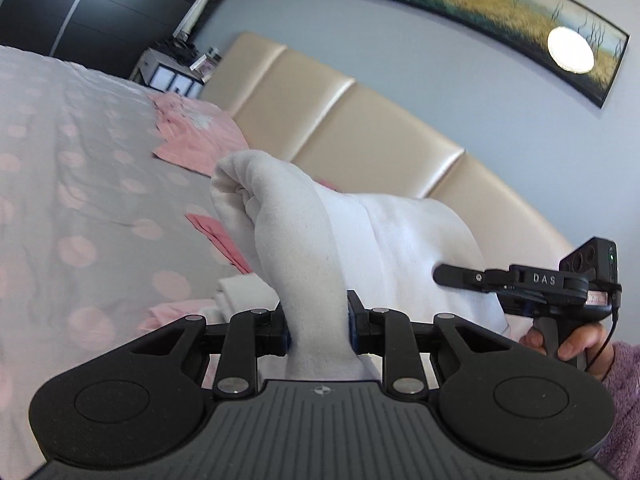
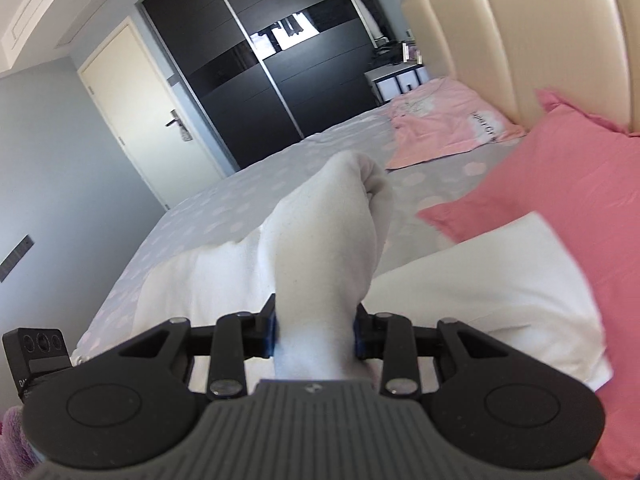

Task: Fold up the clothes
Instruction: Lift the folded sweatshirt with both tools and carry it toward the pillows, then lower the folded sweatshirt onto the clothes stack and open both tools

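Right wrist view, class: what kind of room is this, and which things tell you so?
A bedroom, almost certainly. A bed with a spotted grey cover fills the view, a padded cream headboard stands behind it, pink pillows lie against it, and a dark sliding-door wardrobe stands beside a door.

left claw (image 1: 318, 330): clamped on white garment (image 1: 296, 240) | right claw (image 2: 316, 332): clamped likewise

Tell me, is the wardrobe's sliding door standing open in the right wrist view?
No, the dark sliding wardrobe shows its panels closed across the front, with no gap revealing the inside.
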The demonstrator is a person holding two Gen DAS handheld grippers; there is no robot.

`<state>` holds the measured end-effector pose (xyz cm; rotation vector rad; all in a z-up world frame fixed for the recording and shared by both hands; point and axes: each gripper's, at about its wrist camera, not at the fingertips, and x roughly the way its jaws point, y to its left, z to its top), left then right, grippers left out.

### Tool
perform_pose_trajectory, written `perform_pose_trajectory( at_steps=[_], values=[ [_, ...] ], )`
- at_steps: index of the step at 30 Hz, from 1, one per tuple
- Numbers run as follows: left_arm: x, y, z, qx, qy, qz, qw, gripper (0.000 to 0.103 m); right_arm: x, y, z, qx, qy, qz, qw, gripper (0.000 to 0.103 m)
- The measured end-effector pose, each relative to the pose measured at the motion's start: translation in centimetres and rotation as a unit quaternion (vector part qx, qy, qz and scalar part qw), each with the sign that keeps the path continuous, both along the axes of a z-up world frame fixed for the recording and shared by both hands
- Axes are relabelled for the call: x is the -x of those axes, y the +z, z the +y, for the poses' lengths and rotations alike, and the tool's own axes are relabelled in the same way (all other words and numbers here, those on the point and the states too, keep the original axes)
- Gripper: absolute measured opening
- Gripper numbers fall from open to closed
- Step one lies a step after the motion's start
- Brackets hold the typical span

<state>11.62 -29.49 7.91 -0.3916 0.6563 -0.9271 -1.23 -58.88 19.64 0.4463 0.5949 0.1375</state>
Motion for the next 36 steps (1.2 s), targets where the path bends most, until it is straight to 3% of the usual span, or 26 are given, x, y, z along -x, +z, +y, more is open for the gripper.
perform_pose_trajectory(
  at_steps=[5, 11, 18, 23, 27, 28, 30, 34, 36],
  values=[
    [-0.7, -1.7, -4.9, -0.027, -0.046, 0.003, 0.9986, 0.022, -1.2, -1.4, -5.6, 0.002, -0.025, 0.021, 0.999, 0.036],
    [-2.9, -4.9, -8.5, -0.037, -0.064, 0.030, 0.9968, 0.022, -2.7, -4.3, -9.8, 0.008, -0.030, 0.043, 0.999, 0.036],
    [-4.8, -8.8, -10.1, -0.050, -0.065, 0.057, 0.9950, 0.022, -5.5, -9.2, -13.1, -0.007, -0.050, 0.073, 0.996, 0.036],
    [-5.3, -9.5, -10.1, -0.055, -0.073, 0.048, 0.9946, 0.025, -5.5, -12.3, -14.2, -0.027, -0.082, 0.072, 0.994, 0.039],
    [-4.0, -7.9, -9.7, -0.085, -0.083, 0.007, 0.9929, 0.036, -4.5, -12.2, -14.1, -0.023, -0.111, 0.050, 0.992, 0.052],
    [-3.6, -7.5, -9.4, -0.092, -0.082, -0.006, 0.9924, 0.043, -4.0, -11.7, -13.8, -0.008, -0.120, 0.043, 0.992, 0.052],
    [-2.9, -6.8, -8.7, -0.104, -0.076, -0.030, 0.9912, 0.045, -3.2, -10.6, -13.4, 0.021, -0.137, 0.030, 0.990, 0.052],
    [-1.2, -5.0, -7.4, -0.129, -0.055, -0.106, 0.9844, 0.046, -1.6, -8.2, -11.2, 0.126, -0.183, -0.015, 0.975, 0.051],
    [-0.2, -4.2, -7.3, -0.134, -0.049, -0.156, 0.9773, 0.044, -1.3, -7.3, -9.8, 0.168, -0.197, -0.048, 0.965, 0.044]
  ],
)
